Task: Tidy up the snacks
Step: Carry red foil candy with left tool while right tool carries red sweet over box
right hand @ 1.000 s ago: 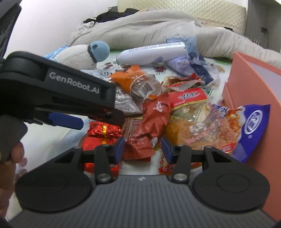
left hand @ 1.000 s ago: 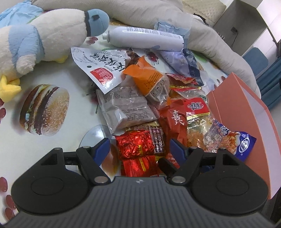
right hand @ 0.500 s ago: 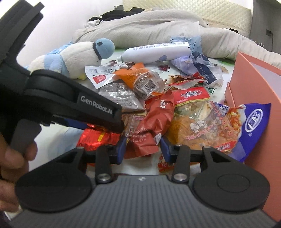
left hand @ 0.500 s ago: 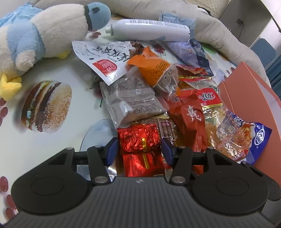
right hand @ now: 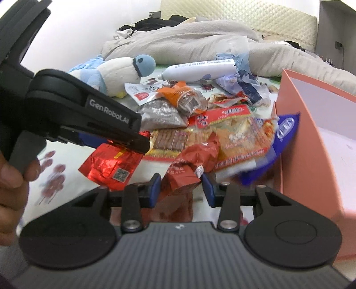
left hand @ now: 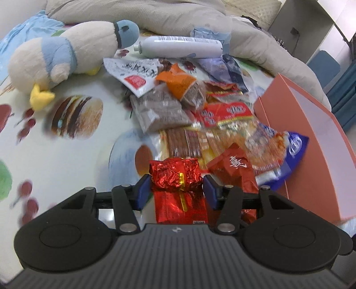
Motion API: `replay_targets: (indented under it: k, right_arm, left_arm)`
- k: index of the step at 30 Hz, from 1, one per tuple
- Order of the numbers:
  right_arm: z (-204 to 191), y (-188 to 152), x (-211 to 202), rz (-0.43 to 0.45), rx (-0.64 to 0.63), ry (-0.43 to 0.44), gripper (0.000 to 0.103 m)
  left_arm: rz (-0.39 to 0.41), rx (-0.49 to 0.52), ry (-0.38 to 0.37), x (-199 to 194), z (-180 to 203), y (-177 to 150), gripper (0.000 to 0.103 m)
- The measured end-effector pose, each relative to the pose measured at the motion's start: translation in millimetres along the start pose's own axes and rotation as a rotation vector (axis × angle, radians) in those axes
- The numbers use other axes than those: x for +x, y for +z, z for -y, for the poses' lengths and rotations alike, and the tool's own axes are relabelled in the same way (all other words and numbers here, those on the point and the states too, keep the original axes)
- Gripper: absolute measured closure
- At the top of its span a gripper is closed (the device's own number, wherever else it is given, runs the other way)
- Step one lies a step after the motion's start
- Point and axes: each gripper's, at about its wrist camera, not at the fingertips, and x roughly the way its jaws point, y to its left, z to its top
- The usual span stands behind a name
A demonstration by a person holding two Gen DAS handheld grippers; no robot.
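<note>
My left claw (left hand: 175, 189) half closed, pads pinching red foil pack (left hand: 175, 175), lifted off bed. Its closing only just done. My right claw (right hand: 181, 187) narrower, just been closing, pads clamped on crumpled dark-red pack (right hand: 189, 164), raised beside snack pile (right hand: 200, 120). Orange box (right hand: 311, 124) at far right, open; visible inside bare, blue bag (right hand: 282, 133) leaning on wall.

1. The snack pile (left hand: 213, 124) lies at the centre of the left wrist frame.
2. The box (left hand: 311, 142) stands at its right edge.
3. The plush toy (left hand: 66, 51) lies upper left.
4. The bottle (left hand: 180, 46) lies behind the pile, before the blanket (left hand: 178, 17).
</note>
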Motion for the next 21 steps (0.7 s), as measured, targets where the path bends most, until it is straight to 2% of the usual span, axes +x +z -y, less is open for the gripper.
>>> replay_targets:
  k: [14,21]
  right_arm:
    - [3.8,-55.8,-67.4,-0.055,0.015,0.016,0.060]
    - [17.2,-68.7,-67.3,-0.082,0.044,-0.009,0.060]
  left_arm:
    - [-0.021,0.051,0.018,-46.7,18.5,-56.5,0.046]
    - [-0.066,0.027,-0.013,-44.6,29.9,-64.0,0.046]
